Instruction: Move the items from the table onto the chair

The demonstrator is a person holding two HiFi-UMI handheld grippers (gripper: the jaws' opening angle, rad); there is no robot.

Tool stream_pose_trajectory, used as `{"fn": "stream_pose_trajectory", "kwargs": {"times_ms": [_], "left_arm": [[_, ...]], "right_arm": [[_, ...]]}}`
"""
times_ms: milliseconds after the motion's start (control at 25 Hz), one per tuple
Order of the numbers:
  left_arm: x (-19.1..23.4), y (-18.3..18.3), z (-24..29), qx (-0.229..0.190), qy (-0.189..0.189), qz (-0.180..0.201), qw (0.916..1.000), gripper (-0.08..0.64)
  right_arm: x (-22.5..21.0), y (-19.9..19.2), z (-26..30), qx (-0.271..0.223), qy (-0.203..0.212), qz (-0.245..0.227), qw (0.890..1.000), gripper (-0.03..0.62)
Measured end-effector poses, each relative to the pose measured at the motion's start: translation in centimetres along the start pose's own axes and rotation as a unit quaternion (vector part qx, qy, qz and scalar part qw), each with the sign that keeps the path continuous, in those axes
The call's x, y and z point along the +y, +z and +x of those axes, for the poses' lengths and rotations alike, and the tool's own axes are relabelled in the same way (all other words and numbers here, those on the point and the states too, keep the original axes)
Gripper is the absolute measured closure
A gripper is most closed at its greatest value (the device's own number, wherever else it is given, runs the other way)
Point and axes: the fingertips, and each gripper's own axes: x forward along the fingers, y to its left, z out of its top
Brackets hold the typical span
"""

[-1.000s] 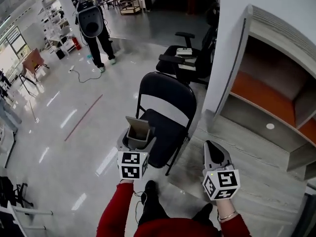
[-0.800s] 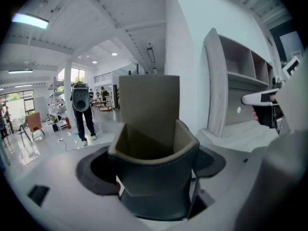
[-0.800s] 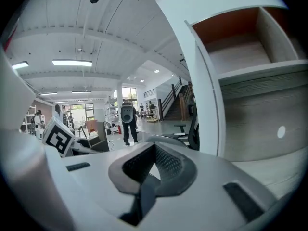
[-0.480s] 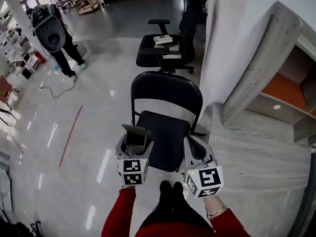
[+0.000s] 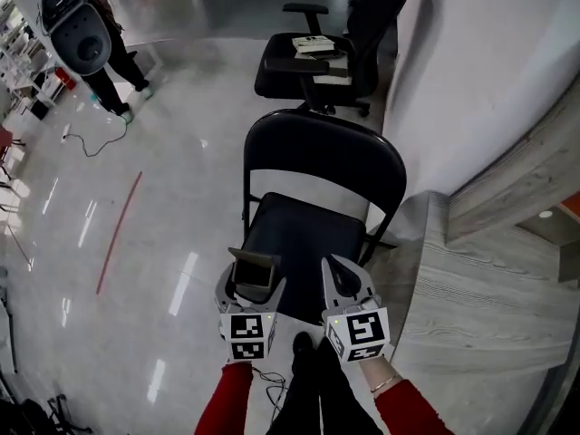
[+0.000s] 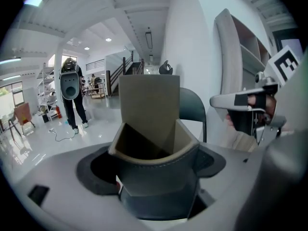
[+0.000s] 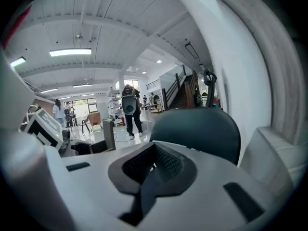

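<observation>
Both grippers have closed in on the chair since the earlier frames: its seat, a second ago well ahead and off to one side, now lies directly under the jaw tips, and the right gripper has drawn level beside the left. Judgement: carry leg is nearly over; what remains is to lower and release.

Left gripper (image 5: 253, 277): jaws clamped on opposite sides of a small open-topped box (image 6: 150, 110), held upright. In the head view the box sits over the front-left part of the seat. Height above the seat cannot be read from any view.

Right gripper (image 5: 343, 277): jaws fully together, nothing between them; it hovers over the front-right edge of the seat, just beside the left gripper.

Box appearance: tan, cardboard-like inner walls, a dark grey outer face with a line of stitching below the rim, and one tall tan flap standing straight up on the far side. Interior looks empty as far as visible. It looks light and rigid, and the raised flap could catch if it is tilted.

Black folding chair (image 5: 304, 234): padded dark seat bare, curved backrest beyond, facing the person. Behind it stands a black office chair (image 5: 288, 72) with flat items stacked on it. On the glossy pale floor (image 5: 163, 198) far to the left stands another person (image 5: 86, 39).
</observation>
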Motion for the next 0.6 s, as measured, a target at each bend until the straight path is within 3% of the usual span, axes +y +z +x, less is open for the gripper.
{"fn": "stream_pose_trajectory", "kwargs": {"times_ms": [280, 600], "left_arm": [[1.9, -8.6, 5.0, 0.015, 0.011, -0.015, 0.9997, 0.109], [0.9, -16.0, 13.4, 0.016, -0.012, 0.000, 0.9998, 0.109]], "right_arm": [[-1.5, -9.3, 5.2, 0.015, -0.063, 0.043, 0.997, 0.586], [-2.9, -16.3, 7.7, 0.020, -0.088, 0.035, 0.995, 0.586]]}}
